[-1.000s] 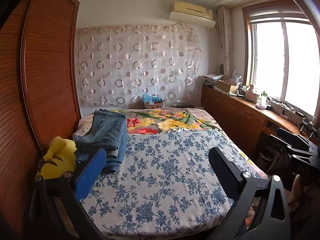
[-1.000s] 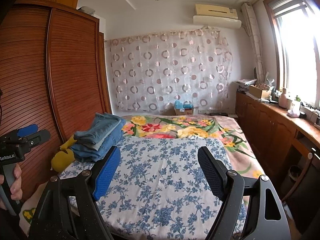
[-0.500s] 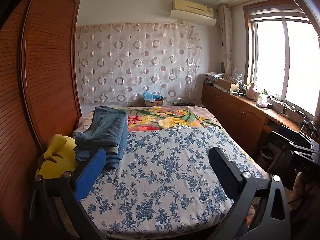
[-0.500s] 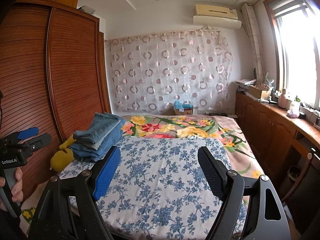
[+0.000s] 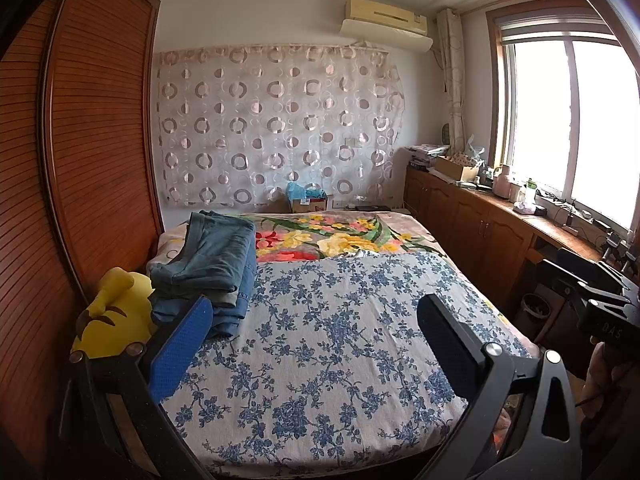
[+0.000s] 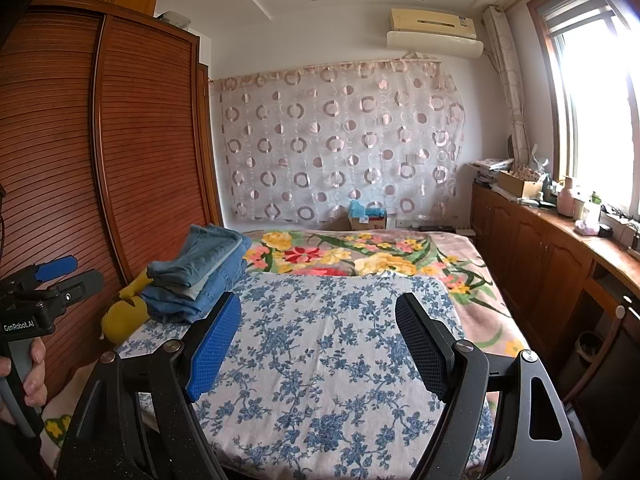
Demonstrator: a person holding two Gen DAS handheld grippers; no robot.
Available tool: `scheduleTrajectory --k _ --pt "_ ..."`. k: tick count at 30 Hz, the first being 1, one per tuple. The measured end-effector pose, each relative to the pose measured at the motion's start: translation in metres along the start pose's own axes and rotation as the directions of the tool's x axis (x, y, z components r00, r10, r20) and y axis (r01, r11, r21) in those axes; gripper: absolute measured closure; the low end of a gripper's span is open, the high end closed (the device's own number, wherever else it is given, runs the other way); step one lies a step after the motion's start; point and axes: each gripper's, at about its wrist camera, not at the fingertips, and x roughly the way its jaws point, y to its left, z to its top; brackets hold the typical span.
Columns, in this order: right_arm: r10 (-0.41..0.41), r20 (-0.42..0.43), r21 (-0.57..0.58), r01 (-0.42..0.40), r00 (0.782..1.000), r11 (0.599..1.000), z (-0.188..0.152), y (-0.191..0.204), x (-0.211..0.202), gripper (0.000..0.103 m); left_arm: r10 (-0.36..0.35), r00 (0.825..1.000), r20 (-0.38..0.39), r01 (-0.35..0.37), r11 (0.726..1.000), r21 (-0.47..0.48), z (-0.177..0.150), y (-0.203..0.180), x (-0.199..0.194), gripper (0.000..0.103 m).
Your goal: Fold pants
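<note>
A stack of folded blue jeans lies on the left side of the bed, on the blue-flowered sheet. It also shows in the right wrist view. My left gripper is open and empty, held above the near end of the bed, to the right of the stack. My right gripper is open and empty, also held over the sheet. The left gripper's body shows at the left edge of the right wrist view.
A yellow plush toy lies beside the jeans against the wooden wardrobe. A flowered blanket covers the far half of the bed. Wooden cabinets with clutter run along the right under the window.
The left gripper's view has tilted slightly upward; the bed sits lower in its frame. The right gripper has hardly moved. Both stay open.
</note>
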Motion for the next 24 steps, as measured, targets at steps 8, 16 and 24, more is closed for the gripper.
scheduleTrajectory --k 8,16,24 --pt "-0.001 0.000 -0.001 0.001 1.000 1.000 -0.0004 -0.0002 0.0003 0.022 0.000 1.000 0.001 0.000 1.000 0.000 -0.0004 0.0001 -0.0009 0.001" --pt "-0.001 0.000 -0.002 0.001 1.000 1.000 -0.0009 0.0004 0.0006 0.022 0.000 1.000 -0.001 0.000 1.000 0.000 -0.0002 0.0001 -0.0008 0.001" --pt "0.000 0.001 -0.003 0.000 1.000 1.000 -0.0009 -0.0003 0.0000 0.022 -0.001 1.000 0.000 0.001 1.000 0.001 0.0006 -0.0006 0.0001 0.001"
